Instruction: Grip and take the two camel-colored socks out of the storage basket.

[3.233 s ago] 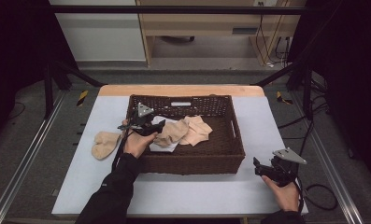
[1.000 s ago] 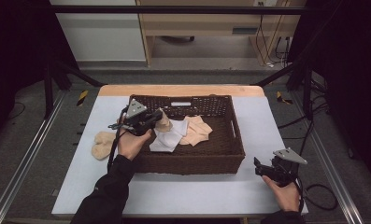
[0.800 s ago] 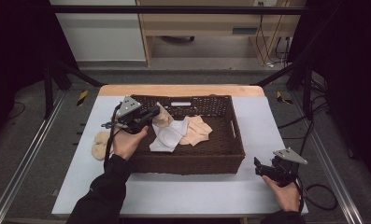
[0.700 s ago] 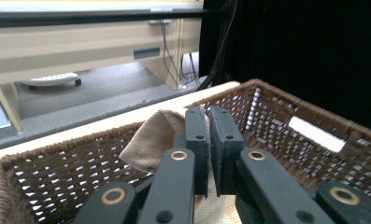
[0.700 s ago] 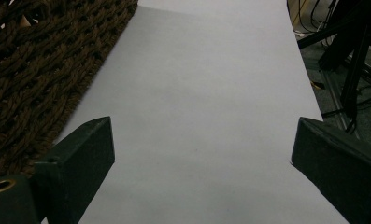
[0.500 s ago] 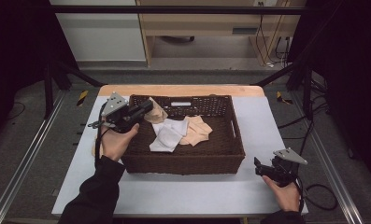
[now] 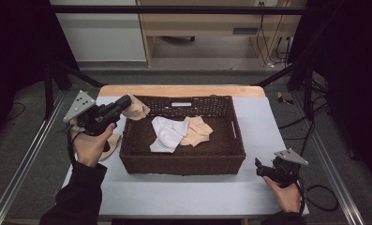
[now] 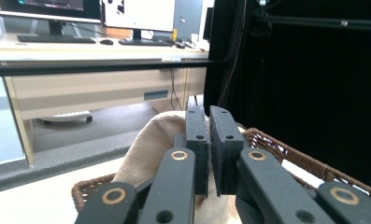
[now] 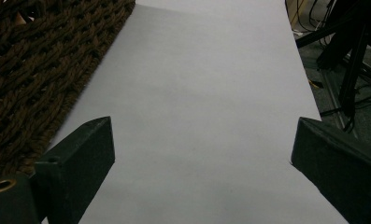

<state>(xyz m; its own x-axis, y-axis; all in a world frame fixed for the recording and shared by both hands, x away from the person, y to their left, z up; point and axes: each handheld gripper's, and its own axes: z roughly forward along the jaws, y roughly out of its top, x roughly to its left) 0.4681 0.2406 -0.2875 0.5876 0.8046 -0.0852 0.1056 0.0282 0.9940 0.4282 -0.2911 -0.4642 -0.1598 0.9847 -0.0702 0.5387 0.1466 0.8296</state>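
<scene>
At the table's left edge, a person's left hand [image 7: 91, 143] raises the left gripper [image 7: 125, 102] over the near-left corner of a dark wicker basket [image 7: 183, 161]. Its jaws are pinched narrow on a beige sock [image 7: 136, 109], which hangs bunched just beyond the fingertips, above the basket's left rim. In the left gripper view the two black fingers [image 8: 196, 140] stand almost together with only a slit between them, the beige sock's [image 8: 148, 149] knit fabric draped behind and to their left, and the woven rim [image 8: 286, 156] running off to their right.

Below that gripper, just behind the hand, another beige sock [image 7: 109, 146] lies flat on the white table [image 7: 183, 197], beside the basket's left wall.

To the right of the lifted sock, on the basket's floor, a white sock [image 7: 167, 133] lies folded, touching a pale peach cloth item [image 7: 198, 131] on its right side.

Well apart from all this, at the table's near-right corner, the right hand [image 7: 283, 192] rests the right gripper [image 7: 261, 167] on the tabletop. In the right gripper view its jaws are spread wide with bare white tabletop [image 9: 202, 107] between them, and the basket's braided wall [image 9: 43, 65] lies off past the left finger [image 9: 78, 154].
</scene>
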